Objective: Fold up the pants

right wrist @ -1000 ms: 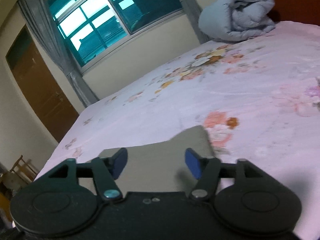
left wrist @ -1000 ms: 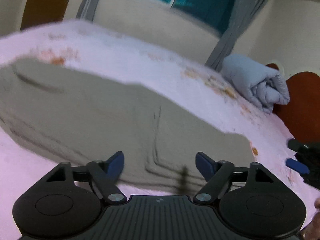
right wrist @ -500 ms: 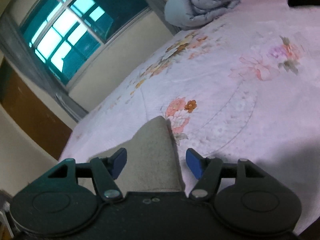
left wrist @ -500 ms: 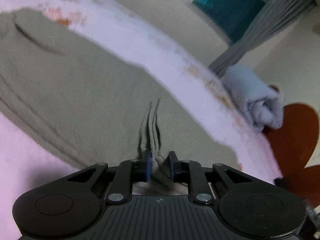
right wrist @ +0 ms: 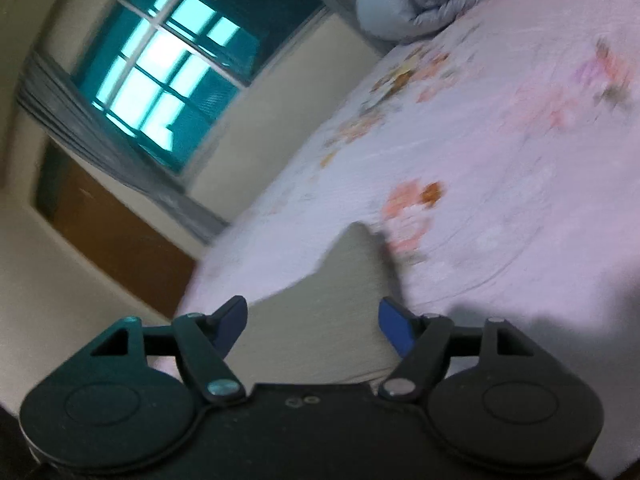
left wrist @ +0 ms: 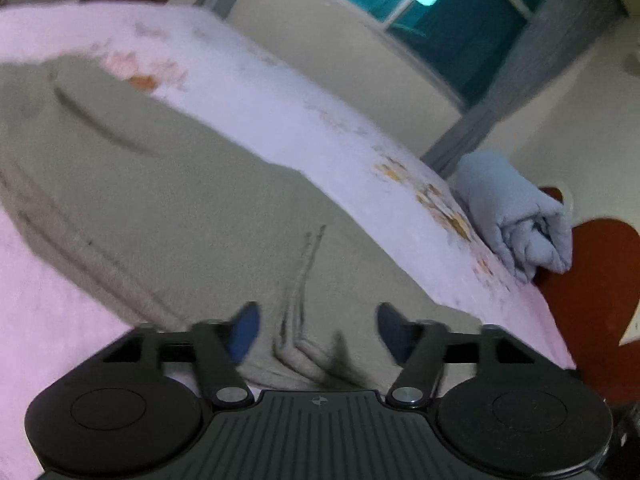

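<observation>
A bed point(left wrist: 280, 120) fills most of both views, covered by a pale pink sheet point(right wrist: 500, 160) printed with orange and pink flowers. Behind it runs a cream wall point(left wrist: 340, 48) with a teal-framed window point(right wrist: 168, 68), bright panes in the right wrist view, and grey curtains point(left wrist: 520, 72) hanging at its sides. A brown wooden door point(right wrist: 120, 248) stands to the left of the window in the right wrist view. At the far end of the bed a reddish-brown headboard point(left wrist: 592, 300) rises behind the mattress.

The khaki pants point(left wrist: 168, 208) lie flat on the sheet, spread wide across the left wrist view, with a long seam near the left edge and a small bunch of creases close to the camera. In the right wrist view one pointed end of the pants point(right wrist: 344, 288) reaches out over the sheet beside an orange flower print.

A rolled light-blue duvet point(left wrist: 516, 216) sits on the bed against the headboard, well apart from the pants.

The left gripper point(left wrist: 316, 330) hangs just above the creased fabric with its blue pads wide apart, holding nothing. The right gripper point(right wrist: 314, 326) is likewise spread wide over the end of the pants, gripping nothing. Both views are motion-blurred.
</observation>
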Motion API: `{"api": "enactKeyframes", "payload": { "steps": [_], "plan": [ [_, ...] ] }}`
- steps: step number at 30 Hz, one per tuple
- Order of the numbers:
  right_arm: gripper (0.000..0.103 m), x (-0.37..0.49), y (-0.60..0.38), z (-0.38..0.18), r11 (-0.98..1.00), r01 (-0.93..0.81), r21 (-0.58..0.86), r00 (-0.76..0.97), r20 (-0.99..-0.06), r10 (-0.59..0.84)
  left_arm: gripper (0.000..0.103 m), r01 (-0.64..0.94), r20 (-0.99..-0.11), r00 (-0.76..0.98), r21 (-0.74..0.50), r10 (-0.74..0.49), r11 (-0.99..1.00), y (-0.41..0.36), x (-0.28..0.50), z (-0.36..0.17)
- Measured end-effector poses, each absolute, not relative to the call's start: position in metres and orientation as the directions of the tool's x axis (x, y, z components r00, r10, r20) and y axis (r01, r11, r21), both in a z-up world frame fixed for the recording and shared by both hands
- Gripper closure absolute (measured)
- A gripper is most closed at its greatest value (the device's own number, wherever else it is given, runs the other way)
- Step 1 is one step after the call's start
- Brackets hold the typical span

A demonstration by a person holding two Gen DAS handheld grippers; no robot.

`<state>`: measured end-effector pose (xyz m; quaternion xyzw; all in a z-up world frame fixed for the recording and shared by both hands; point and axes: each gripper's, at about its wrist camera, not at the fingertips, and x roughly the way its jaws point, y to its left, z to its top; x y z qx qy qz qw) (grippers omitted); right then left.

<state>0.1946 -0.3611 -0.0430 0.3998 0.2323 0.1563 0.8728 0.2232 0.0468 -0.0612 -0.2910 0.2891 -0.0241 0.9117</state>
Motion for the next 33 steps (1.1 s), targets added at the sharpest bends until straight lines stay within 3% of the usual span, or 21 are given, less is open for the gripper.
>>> {"api": "enactKeyframes", "payload": {
  "steps": [3, 5, 7, 9, 10, 15, 17, 19, 26, 28, 31, 33],
  "plan": [
    [0.037, 0.202, -0.348, -0.048, 0.544, -0.147, 0.826, 0.805, -0.219, 0.55, 0.036, -0.126, -0.607, 0.77, -0.45, -0.199, 0.884, 0.033, 0.239, -0.072],
    [0.037, 0.213, -0.337, -0.057, 0.476, -0.173, 0.862, 0.757, -0.193, 0.625, 0.036, -0.097, -0.61, 0.775, -0.376, -0.167, 0.922, 0.024, 0.24, -0.078],
    [0.035, 0.23, -0.328, -0.078, 0.466, -0.079, 0.882, 0.707, -0.28, 0.649, 0.036, -0.077, -0.615, 0.776, -0.32, -0.144, 0.944, 0.017, 0.243, -0.077],
    [0.052, 0.244, -0.325, -0.103, 0.487, 0.055, 0.871, 0.63, -0.409, 0.66, 0.036, -0.067, -0.62, 0.771, -0.307, -0.146, 0.949, 0.016, 0.244, -0.073],
    [0.053, 0.244, -0.325, -0.107, 0.491, 0.07, 0.868, 0.622, -0.423, 0.659, 0.036, -0.065, -0.623, 0.768, -0.304, -0.147, 0.951, 0.019, 0.24, -0.069],
    [0.034, 0.231, -0.32, -0.08, 0.523, -0.05, 0.851, 0.675, -0.358, 0.646, 0.036, -0.048, -0.624, 0.773, -0.24, -0.116, 0.97, 0.014, 0.231, -0.057],
    [0.034, 0.234, -0.316, -0.08, 0.548, -0.055, 0.834, 0.678, -0.372, 0.634, 0.036, -0.039, -0.624, 0.774, -0.217, -0.108, 0.975, 0.01, 0.227, -0.055],
    [0.048, 0.243, -0.314, -0.089, 0.6, 0.017, 0.8, 0.647, -0.466, 0.603, 0.035, -0.035, -0.624, 0.774, -0.21, -0.106, 0.977, 0.009, 0.224, -0.055],
    [0.038, 0.223, -0.32, -0.045, 0.549, -0.093, 0.831, 0.7, -0.337, 0.629, 0.035, -0.027, -0.621, 0.776, -0.207, -0.11, 0.978, 0.011, 0.222, -0.057],
    [0.029, 0.222, -0.315, -0.028, 0.607, -0.143, 0.782, 0.74, -0.323, 0.59, 0.033, -0.026, -0.622, 0.775, -0.206, -0.11, 0.978, 0.01, 0.222, -0.058],
    [0.022, 0.241, -0.301, -0.023, 0.74, -0.156, 0.654, 0.769, -0.39, 0.507, 0.031, -0.017, -0.622, 0.774, -0.205, -0.117, 0.979, 0.009, 0.222, -0.058],
    [0.026, 0.261, -0.289, -0.041, 0.809, -0.073, 0.583, 0.69, -0.557, 0.463, 0.031, -0.007, -0.622, 0.772, -0.209, -0.127, 0.978, 0.011, 0.221, -0.058]
  ]
}}
